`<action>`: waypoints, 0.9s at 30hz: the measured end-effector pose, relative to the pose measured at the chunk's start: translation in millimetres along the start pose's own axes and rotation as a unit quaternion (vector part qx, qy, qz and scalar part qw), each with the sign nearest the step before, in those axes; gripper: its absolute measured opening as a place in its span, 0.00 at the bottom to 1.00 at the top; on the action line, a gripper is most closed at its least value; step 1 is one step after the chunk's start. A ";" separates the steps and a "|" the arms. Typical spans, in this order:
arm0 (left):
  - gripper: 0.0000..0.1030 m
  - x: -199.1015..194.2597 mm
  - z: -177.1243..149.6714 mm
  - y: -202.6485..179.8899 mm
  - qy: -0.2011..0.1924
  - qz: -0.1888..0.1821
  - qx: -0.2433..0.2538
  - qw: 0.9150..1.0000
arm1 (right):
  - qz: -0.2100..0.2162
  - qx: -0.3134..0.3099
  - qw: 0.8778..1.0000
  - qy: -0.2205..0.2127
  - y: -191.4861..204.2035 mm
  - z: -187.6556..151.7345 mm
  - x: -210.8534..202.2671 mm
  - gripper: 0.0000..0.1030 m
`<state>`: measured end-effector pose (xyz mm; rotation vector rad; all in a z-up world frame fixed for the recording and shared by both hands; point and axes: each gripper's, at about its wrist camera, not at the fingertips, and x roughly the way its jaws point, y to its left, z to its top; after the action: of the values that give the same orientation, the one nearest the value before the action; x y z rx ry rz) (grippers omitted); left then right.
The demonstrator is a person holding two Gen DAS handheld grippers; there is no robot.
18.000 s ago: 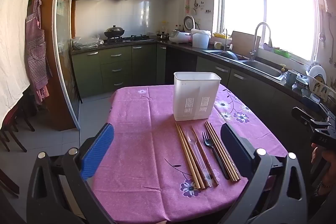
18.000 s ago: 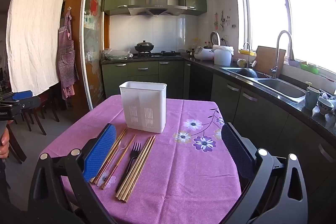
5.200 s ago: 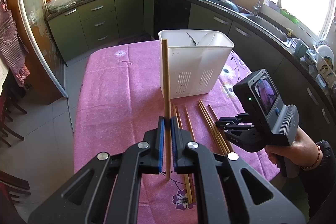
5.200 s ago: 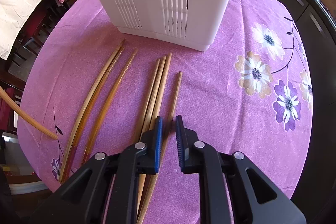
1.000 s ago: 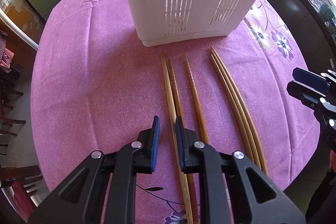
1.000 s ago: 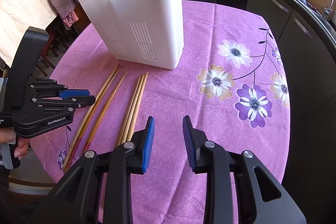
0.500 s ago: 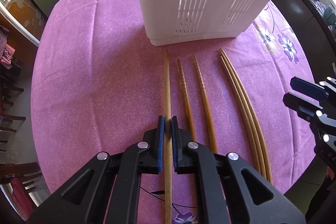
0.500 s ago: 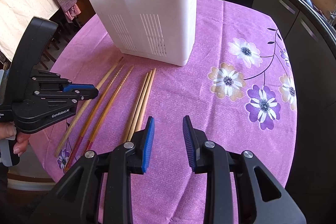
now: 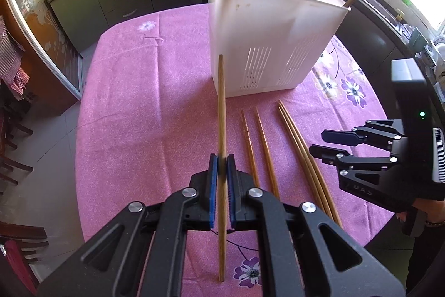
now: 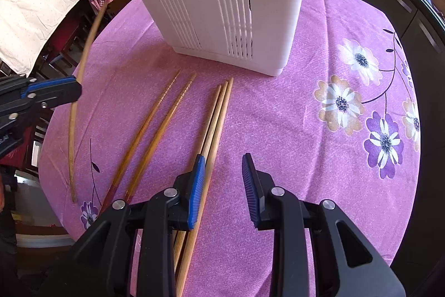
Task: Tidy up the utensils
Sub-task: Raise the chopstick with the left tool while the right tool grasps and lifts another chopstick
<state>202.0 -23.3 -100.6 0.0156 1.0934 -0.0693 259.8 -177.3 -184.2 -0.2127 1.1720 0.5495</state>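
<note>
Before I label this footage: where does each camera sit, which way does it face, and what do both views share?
Left wrist: on the left tongs, looking down past a clamped chopstick at the white holder; the right tongs show at right.
Right wrist: on the right tongs, open, low over the pink tablecloth, facing the holder's slotted side; the left tongs show at left.
Shared: holder, tablecloth, five chopsticks still lying flat.
</note>
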 end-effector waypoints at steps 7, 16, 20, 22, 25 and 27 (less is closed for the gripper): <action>0.07 -32.2 -11.1 1.9 -0.037 -0.008 -0.001 0.999 | -0.020 -0.006 1.000 0.009 9.1 3.9 9.9 0.27; 0.06 -53.5 -22.3 -0.5 -0.061 -0.020 0.003 0.998 | -0.041 -0.026 0.999 0.017 36.3 11.4 25.9 0.21; 0.07 -57.1 -25.0 -0.5 -0.068 -0.021 0.005 0.997 | -0.050 -0.034 0.998 0.020 49.1 17.4 37.7 0.14; 0.06 -59.2 -26.3 -0.6 -0.071 -0.021 0.007 0.997 | -0.047 -0.032 0.998 0.018 52.1 20.5 41.0 0.10; 0.07 -62.2 -28.8 0.1 -0.075 -0.024 0.008 0.997 | -0.050 -0.032 0.998 0.010 56.7 22.0 44.1 0.07; 0.06 -63.3 -29.6 1.0 -0.077 -0.023 0.009 0.997 | -0.050 -0.032 0.998 0.001 57.6 22.9 41.8 0.07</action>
<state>146.9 -17.8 -58.0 0.0002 0.9387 -0.1202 260.4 -106.0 -206.6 -0.3252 1.1407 0.4985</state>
